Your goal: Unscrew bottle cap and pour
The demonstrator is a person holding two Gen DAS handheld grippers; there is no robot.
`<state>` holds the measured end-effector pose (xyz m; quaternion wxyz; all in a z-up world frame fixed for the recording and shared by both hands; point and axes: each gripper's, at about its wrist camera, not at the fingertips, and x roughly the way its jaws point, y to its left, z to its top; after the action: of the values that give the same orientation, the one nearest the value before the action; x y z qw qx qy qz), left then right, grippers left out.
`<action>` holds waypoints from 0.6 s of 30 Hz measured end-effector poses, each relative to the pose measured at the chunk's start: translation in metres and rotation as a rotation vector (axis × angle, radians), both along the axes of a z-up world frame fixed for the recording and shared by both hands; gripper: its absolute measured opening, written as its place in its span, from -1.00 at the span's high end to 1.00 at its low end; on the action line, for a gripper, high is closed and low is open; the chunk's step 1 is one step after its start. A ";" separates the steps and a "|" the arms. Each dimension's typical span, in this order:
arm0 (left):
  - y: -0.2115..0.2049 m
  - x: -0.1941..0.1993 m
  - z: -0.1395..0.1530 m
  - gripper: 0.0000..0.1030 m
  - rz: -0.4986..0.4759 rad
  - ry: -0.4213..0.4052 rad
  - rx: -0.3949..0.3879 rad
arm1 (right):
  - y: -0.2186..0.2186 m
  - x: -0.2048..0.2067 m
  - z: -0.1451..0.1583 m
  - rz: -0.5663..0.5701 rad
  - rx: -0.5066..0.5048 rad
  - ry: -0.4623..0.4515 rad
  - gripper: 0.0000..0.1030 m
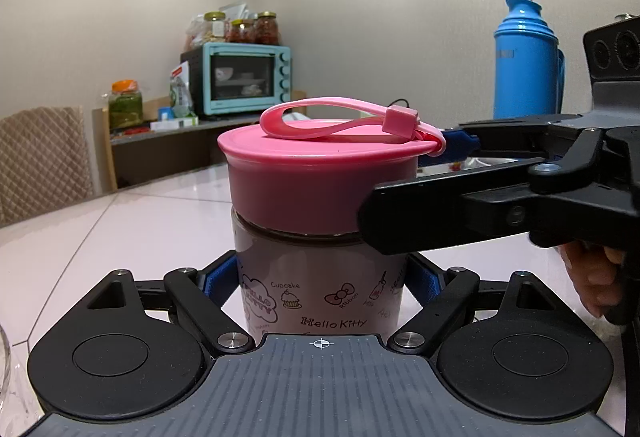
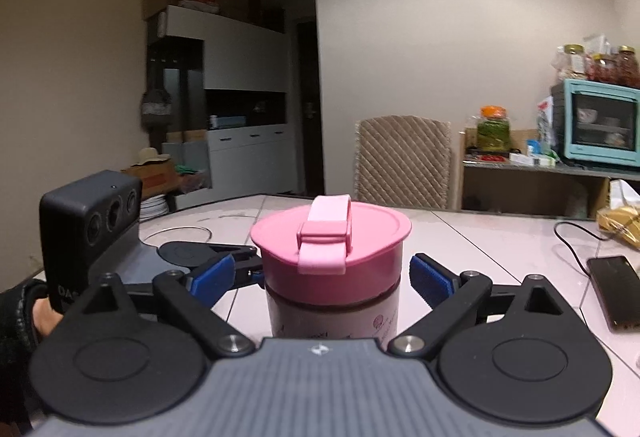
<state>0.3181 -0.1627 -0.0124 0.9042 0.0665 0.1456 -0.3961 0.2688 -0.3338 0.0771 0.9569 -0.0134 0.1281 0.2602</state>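
Left wrist view: the bottle (image 1: 320,293) is clamped upright on the bench (image 1: 120,221) by the left hand-held gripper (image 1: 320,283). The smooth, likely slippery pink cap (image 2: 332,261) is straddled, ungripped, by the spread right hand-held gripper (image 2: 332,279).

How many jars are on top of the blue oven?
3: jars and stand in a row on the oven; bags beside them may hide more.

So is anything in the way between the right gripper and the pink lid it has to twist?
Nothing visible is. The right gripper is open with the pink lid sitting right between its blue pads; only air fills the gaps. The left gripper grips the bottle lower down, below the lid.
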 end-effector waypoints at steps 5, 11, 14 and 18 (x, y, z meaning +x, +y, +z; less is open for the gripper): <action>0.000 0.000 0.000 -0.74 0.000 0.000 0.000 | 0.006 0.001 -0.003 -0.055 0.003 0.002 -0.86; 0.000 0.000 0.000 -0.74 0.000 0.000 0.000 | 0.012 0.003 -0.005 -0.100 0.003 0.005 -0.86; 0.000 0.000 0.000 -0.74 0.000 0.000 0.000 | 0.014 0.005 -0.005 -0.108 0.002 0.008 -0.86; 0.000 0.000 0.000 -0.74 0.000 0.000 0.000 | 0.016 0.007 -0.005 -0.110 0.002 0.004 -0.86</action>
<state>0.3183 -0.1626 -0.0127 0.9041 0.0666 0.1456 -0.3961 0.2753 -0.3175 0.0721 0.9695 -0.0050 0.1305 0.2076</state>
